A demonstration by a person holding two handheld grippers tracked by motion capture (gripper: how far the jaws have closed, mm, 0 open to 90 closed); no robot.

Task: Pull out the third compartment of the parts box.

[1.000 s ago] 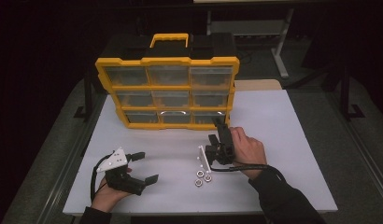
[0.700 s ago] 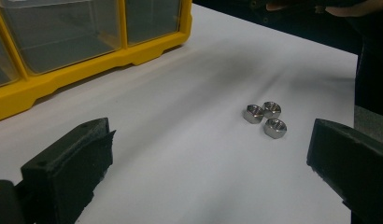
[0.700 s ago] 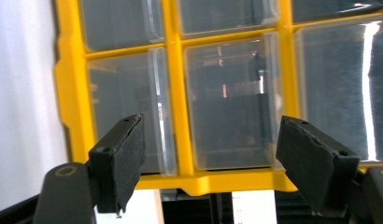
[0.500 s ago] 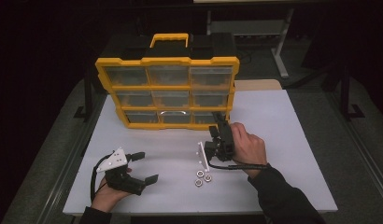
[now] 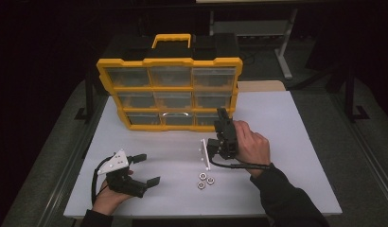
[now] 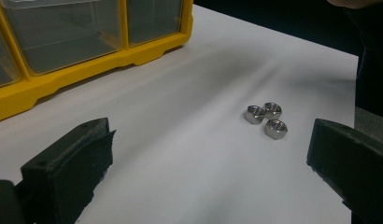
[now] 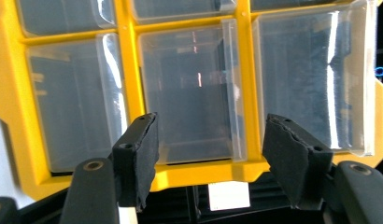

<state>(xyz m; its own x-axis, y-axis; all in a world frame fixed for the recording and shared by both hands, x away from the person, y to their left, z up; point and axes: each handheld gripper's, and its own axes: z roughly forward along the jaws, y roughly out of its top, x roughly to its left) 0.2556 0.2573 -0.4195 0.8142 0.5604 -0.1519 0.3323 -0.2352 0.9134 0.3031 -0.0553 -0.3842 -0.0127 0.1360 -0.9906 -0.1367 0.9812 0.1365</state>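
A yellow organizer [image 5: 169,90] with clear drawers stands upright at the back of the white table [image 5: 296,142]. My right gripper [image 5: 223,117] points at its lower right drawer [image 7: 194,93]; the jaws have just been closing and stand open, nothing between the pads. Three steel nuts [image 5: 205,180] lie together near the table's front, with a white strip [image 5: 205,154] just behind them. My left gripper [image 5: 148,169] rests at the front left, jaws wide open, aimed toward the nuts [image 6: 265,120] and well short of them.
The organizer's yellow frame [image 6: 63,79] is close on the left in the left gripper view. A dark sleeve [image 5: 286,198] crosses the table's front right. A black cable [image 5: 95,182] loops beside the left hand. Dark floor and table legs surround the table.
The right gripper has shifted only slightly in front of the organizer. The left gripper, the nuts and the white strip have not moved.
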